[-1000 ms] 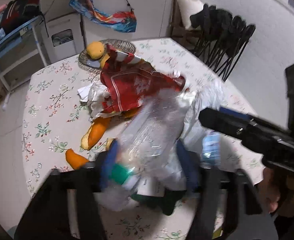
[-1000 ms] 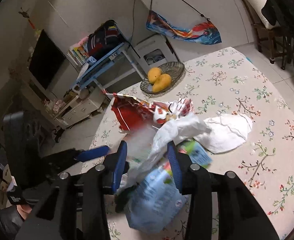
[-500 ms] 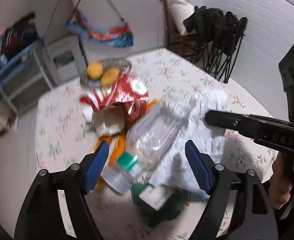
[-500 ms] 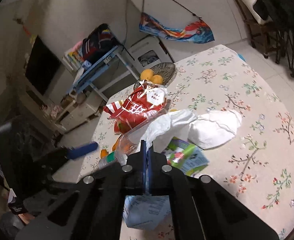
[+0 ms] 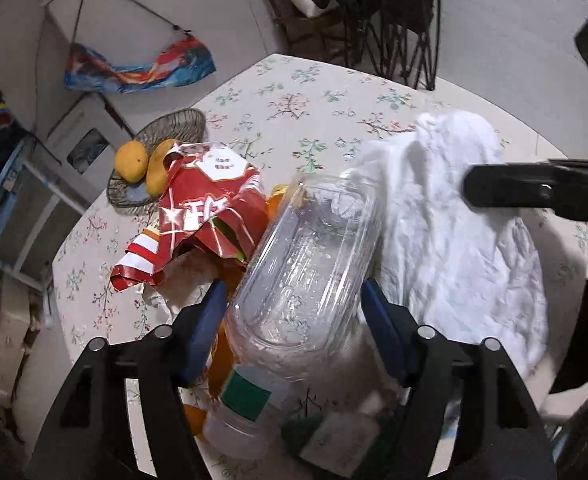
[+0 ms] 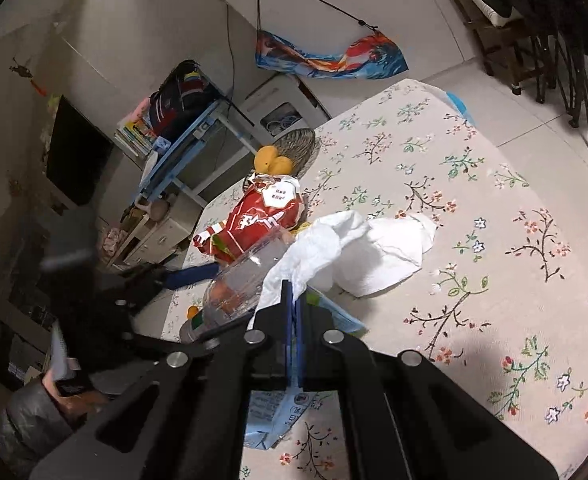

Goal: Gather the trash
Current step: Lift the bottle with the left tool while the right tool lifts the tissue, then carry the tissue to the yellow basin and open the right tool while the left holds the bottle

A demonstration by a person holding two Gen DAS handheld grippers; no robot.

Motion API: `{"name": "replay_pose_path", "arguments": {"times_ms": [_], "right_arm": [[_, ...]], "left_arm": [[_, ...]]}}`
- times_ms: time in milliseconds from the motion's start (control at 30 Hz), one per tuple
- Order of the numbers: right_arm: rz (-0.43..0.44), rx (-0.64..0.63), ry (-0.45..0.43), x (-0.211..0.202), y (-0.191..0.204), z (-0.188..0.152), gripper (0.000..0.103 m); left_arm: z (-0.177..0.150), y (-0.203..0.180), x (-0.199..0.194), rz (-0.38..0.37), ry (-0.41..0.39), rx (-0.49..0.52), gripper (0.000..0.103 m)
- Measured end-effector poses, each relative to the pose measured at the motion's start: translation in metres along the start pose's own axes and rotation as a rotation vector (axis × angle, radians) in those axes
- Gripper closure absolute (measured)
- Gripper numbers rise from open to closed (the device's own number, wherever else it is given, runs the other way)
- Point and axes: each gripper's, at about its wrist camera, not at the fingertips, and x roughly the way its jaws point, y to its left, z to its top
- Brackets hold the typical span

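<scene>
**Now both tongs work the trash heap**

Left wrist view: the left tongs (image 5: 294,304) straddle a clear plastic bottle (image 5: 306,264) that lies in the near middle of the flowered counter (image 5: 294,92), its green-labelled neck toward the camera. The jaws have just been closing in on it, and the blue pads (image 5: 209,312) stand at the bottle's two flanks; whether they already press on it I cannot tell, so I count them as not yet clamped. To the left of the bottle sits a crumpled red snack bag (image 5: 205,220), with orange peel under it, and farther left a wire basket (image 5: 173,128) holds two mangoes. To the right lies a white plastic bag (image 5: 454,232), with the dark tip of the right tongs (image 5: 534,194) reaching in over it from the right edge.

Right wrist view: the right tongs (image 6: 292,308) are fully closed, the jaws meeting on a fold of the white plastic bag (image 6: 334,248), which rises toward them from the counter. The bottle (image 6: 237,284) lies just left of them, the red bag (image 6: 261,216) beyond it, and a blue printed wrapper (image 6: 277,412) lies under the tongs, near the camera.

By my reading, the step in hand is loading the bottle into the bag. Next the left tongs need a firm squeeze on the slippery, easily crushed bottle, while the right tongs lift the bag's edge so that its mouth opens.
</scene>
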Motion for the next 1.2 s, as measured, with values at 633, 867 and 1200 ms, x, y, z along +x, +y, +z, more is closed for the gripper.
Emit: {"name": "replay_pose_path", "arguments": {"times_ms": [633,867,1200], "right_arm": [[0.267,-0.119,-0.170,-0.040,0.052,0.003,0.101],[0.410,-0.182,-0.178,-0.067,0.069,-0.006,0.101],[0.489,-0.263,-0.163,-0.103,0.085,-0.041,0.101]], "left_arm": [[-0.082,0.059,-0.125,0.093,-0.303,-0.554,0.047],[-0.111,0.035,-0.152,0.036,-0.330,-0.571,0.047],[-0.144,-0.007,-0.178,0.052,-0.346,-0.577,0.047]]}}
